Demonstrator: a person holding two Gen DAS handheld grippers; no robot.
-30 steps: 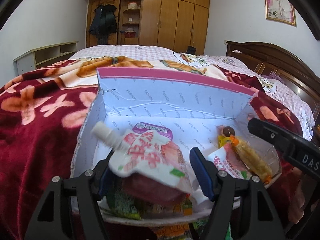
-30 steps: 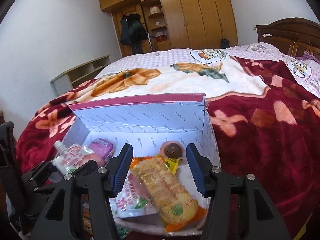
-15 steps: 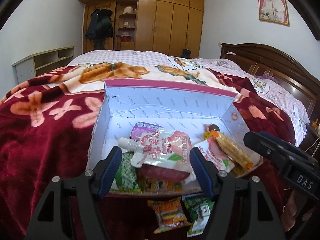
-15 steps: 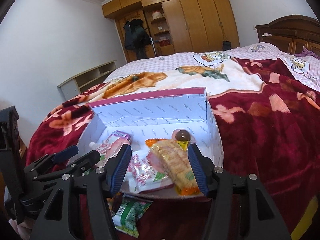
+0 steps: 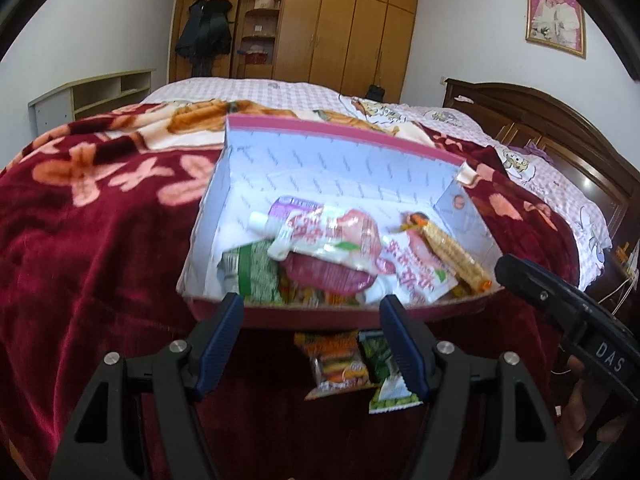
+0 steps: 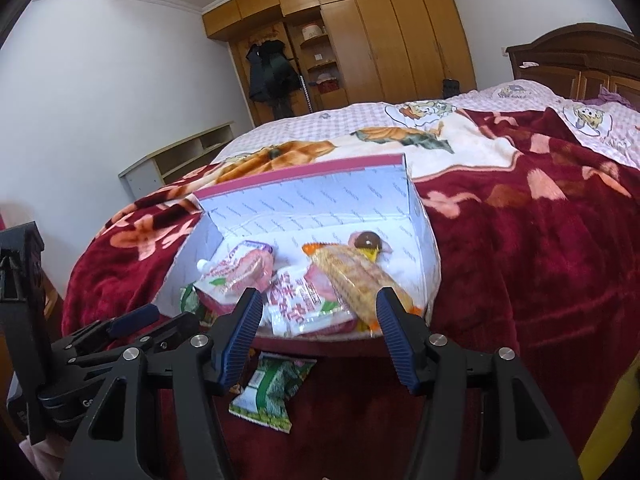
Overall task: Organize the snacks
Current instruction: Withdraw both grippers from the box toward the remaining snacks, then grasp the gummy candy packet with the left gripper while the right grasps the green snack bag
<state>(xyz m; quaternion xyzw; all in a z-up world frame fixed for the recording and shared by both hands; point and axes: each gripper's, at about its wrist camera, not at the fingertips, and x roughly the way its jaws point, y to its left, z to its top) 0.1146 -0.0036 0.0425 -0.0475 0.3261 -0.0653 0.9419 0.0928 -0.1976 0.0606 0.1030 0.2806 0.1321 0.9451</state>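
Cardboard box [image 5: 344,168] is part filled; two packets [image 5: 356,364] lie outside on the bed [image 5: 100,240]. Both tongs, left [image 5: 312,344] and right [image 6: 316,336], are spread and hold nothing. Go down for a packet next.

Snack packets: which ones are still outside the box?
The orange packet and green packet, lying on the red blanket before the box.

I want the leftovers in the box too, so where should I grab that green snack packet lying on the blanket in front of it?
Take the green snack packet across its narrow width near the middle, coming down from above. It lies flat on the blanket, so its long side edges are what the left claw, closest and open, can close on.
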